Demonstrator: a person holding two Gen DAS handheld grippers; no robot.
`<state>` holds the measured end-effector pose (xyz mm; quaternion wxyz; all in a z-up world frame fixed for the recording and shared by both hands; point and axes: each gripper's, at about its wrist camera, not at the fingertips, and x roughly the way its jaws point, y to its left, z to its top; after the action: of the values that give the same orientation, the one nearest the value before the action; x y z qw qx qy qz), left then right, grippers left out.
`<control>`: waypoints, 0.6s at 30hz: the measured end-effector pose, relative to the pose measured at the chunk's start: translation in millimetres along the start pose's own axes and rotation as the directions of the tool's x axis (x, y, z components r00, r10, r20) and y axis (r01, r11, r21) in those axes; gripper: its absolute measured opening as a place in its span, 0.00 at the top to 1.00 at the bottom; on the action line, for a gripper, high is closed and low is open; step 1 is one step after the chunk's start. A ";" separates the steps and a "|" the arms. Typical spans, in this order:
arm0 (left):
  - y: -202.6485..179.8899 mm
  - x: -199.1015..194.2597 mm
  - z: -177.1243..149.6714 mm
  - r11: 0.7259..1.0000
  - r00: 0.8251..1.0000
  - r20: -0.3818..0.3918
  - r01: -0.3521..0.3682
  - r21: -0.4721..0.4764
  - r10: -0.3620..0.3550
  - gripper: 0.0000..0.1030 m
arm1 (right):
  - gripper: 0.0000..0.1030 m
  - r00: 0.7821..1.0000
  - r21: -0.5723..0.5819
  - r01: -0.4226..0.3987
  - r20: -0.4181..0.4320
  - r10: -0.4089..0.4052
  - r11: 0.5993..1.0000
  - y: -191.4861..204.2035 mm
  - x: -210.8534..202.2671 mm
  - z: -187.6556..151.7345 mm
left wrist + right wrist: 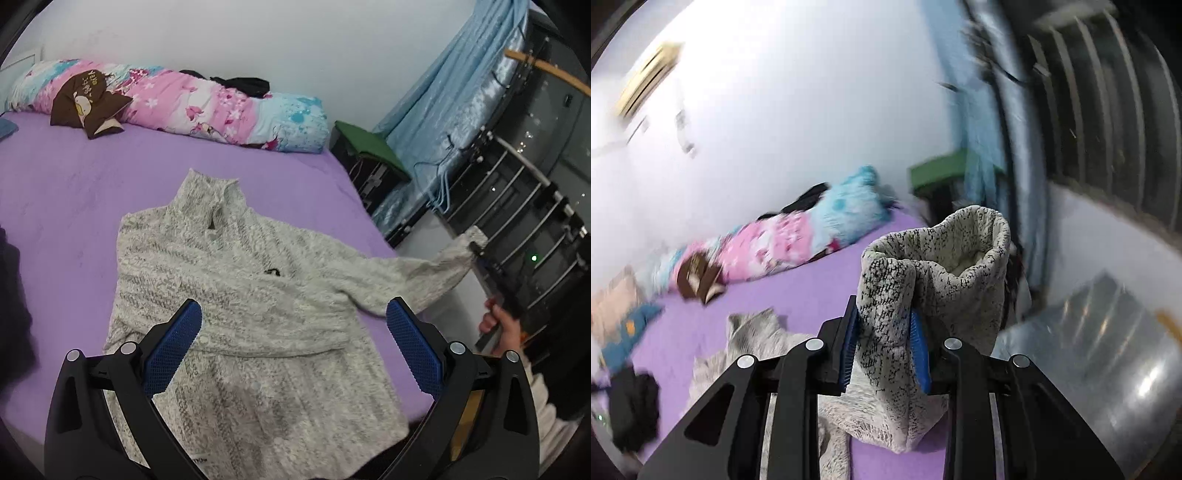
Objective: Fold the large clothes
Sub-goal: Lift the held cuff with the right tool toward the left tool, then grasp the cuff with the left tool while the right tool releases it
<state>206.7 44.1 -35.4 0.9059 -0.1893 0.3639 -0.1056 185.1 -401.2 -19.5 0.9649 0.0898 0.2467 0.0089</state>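
Observation:
A grey-and-white knit sweater [236, 280] lies on the purple bed sheet [66, 192], collar toward the far wall. Its lower part is doubled up over the body. My left gripper [293, 325] hovers above the sweater's lower half, jaws wide open with nothing between the blue pads. The sweater's right sleeve [424, 273] stretches out past the bed's right edge, lifted off the sheet. My right gripper [884, 332] is shut on the sleeve cuff [934, 273], which stands up between its blue pads. In the left wrist view, a hand [498, 326] holds that gripper at the right.
A rolled floral quilt [207, 107] and a brown cushion [86, 105] lie along the far wall. Dark clothes [631, 410] sit on the bed's left side. A green-topped stool [369, 147], a blue curtain [443, 110] and black barred furniture [524, 206] stand right of the bed.

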 end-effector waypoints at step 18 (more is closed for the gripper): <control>-11.8 -66.0 73.1 0.973 0.975 -0.017 0.218 -0.073 -0.220 0.06 | 0.76 0.967 -0.246 -0.245 0.013 0.256 0.938 183.2 -28.8 -4.6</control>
<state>210.1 74.6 58.9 0.8769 -0.2585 0.3558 -0.1942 162.6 -222.0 22.8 0.9649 0.0022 0.2087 0.1595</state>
